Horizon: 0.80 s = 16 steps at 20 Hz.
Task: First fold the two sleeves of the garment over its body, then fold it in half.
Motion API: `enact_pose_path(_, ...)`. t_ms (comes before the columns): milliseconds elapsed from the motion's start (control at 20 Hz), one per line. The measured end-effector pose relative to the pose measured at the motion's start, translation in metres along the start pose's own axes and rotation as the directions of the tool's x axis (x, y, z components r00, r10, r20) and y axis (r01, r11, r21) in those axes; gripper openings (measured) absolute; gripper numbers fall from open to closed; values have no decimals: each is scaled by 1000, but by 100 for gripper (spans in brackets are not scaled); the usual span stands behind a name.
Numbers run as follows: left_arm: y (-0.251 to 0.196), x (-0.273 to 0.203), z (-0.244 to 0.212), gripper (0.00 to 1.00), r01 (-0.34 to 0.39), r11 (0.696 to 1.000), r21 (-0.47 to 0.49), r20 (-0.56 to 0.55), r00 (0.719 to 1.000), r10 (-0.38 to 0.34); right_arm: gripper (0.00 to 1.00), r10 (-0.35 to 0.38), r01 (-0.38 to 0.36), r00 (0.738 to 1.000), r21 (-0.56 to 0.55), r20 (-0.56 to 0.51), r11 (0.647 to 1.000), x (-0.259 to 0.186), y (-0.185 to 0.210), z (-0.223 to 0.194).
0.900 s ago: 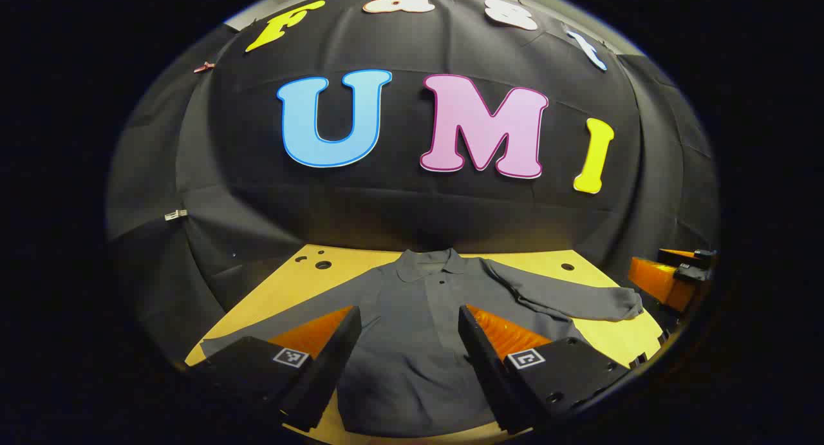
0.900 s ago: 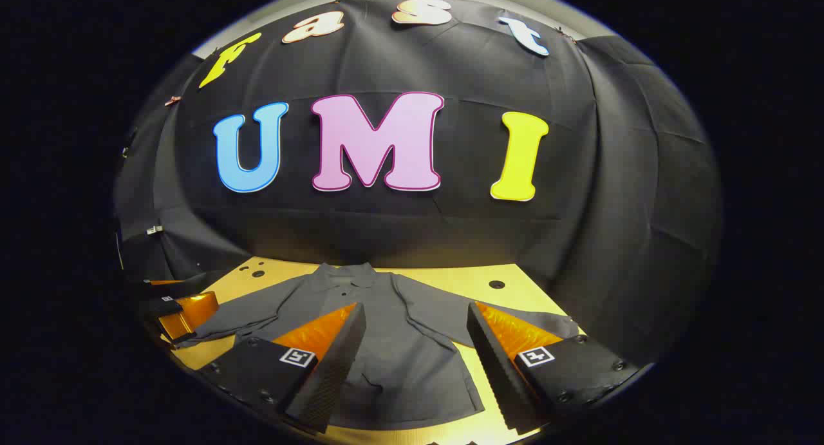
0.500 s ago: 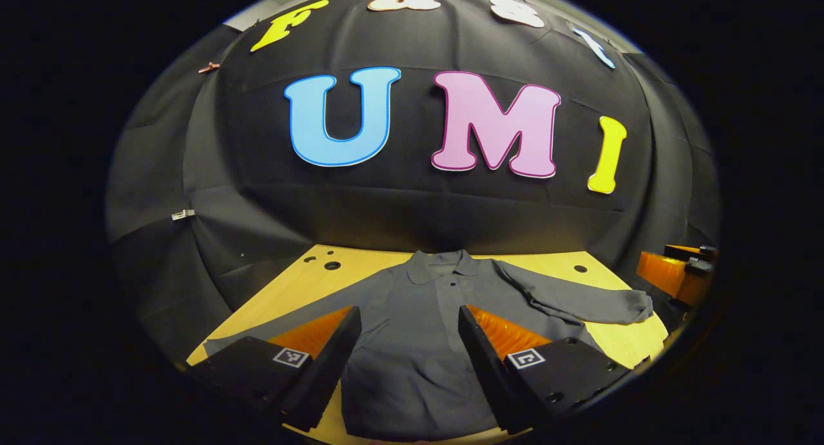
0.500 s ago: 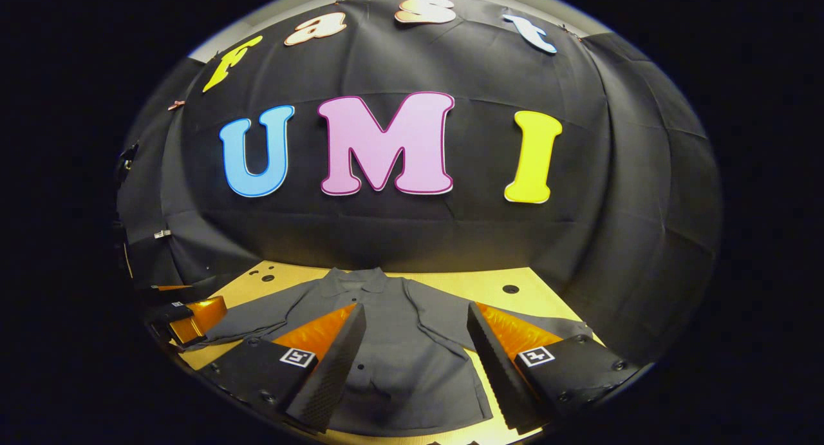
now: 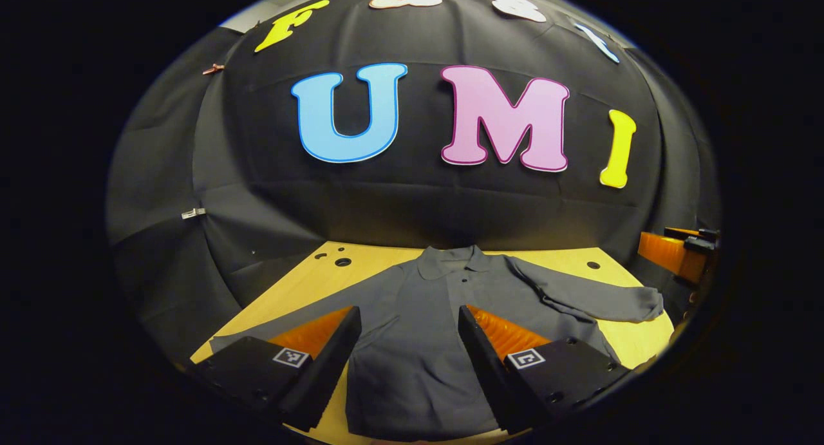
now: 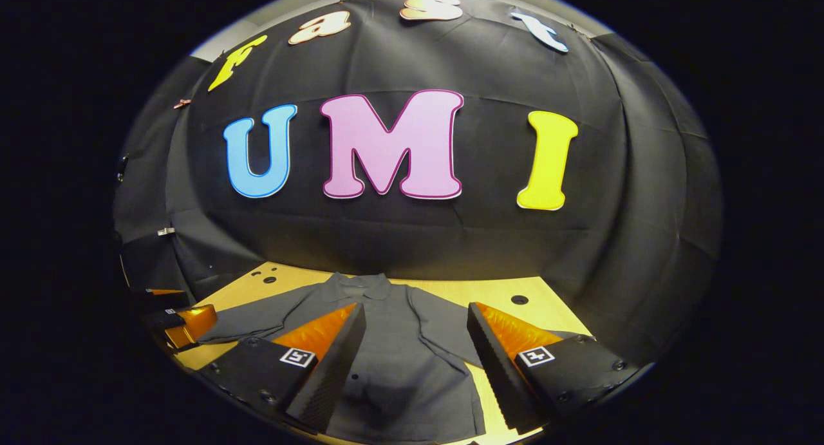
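Grey cloth, a long-sleeved polo shirt (image 5: 418, 329), lies flat on the yellow table (image 5: 302, 284), collar toward the far edge and hem at the near edge (both sleeves spread outward, unfolded). The left gripper (image 5: 405, 342) hovers over the shirt's body, jaws wide apart and holding nothing. The right gripper (image 6: 415, 342) hangs likewise open and empty, apparently clear of the fabric.

Left gripper (image 5: 407, 342) was held raised and level, its fingers spread wide apart, nothing pinched between them. Right gripper (image 6: 415, 342) was held likewise, jaws parted, empty. Right gripper was also seen at the far right edge of the left gripper view.
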<state>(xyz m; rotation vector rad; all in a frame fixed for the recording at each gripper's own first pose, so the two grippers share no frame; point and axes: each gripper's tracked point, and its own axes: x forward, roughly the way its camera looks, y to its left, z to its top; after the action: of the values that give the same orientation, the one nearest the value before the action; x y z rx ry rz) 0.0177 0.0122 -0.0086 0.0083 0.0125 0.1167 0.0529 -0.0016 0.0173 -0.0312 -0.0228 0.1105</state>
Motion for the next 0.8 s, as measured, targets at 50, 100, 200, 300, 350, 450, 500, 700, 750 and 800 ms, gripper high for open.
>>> enact_pose_path(50,0,1,1,96,-5,1000,0,4,1000,5,98,8,-8,1000,0,-3,1000,2,-3,-2)
enact_pose_path(100,-2,2,1,96,-8,1000,-3,11,1000,8,98,10,-10,1000,0,-4,1000,5,-6,-3)
enact_pose_path(200,-5,6,-3,96,-24,1000,2,9,1000,24,98,4,-4,1000,12,-16,1000,8,-16,-7)
enact_pose_path(300,-6,9,-7,96,-47,999,2,-4,999,47,98,2,0,999,39,-34,999,11,-20,-11)
enact_pose_path(350,-7,10,-10,96,-55,998,1,-19,998,55,98,-9,11,999,40,-50,999,12,-27,-16)
enact_pose_path(450,-13,10,-16,96,-45,999,-5,-41,998,45,98,-48,50,996,29,-74,998,16,-46,-25)
enact_pose_path(500,-16,9,-18,96,-37,999,0,-48,998,37,98,-70,73,994,30,-84,997,19,-57,-27)
enact_pose_path(700,-22,13,-27,96,-44,999,1,-95,995,44,98,-157,169,977,71,-147,983,25,-105,-50)
enact_pose_path(750,-25,14,-30,96,-45,999,-8,-106,993,44,98,-183,197,969,74,-166,978,26,-119,-56)
enact_pose_path(800,-26,15,-32,96,-49,999,-9,-111,993,48,98,-209,226,961,75,-182,971,27,-131,-63)
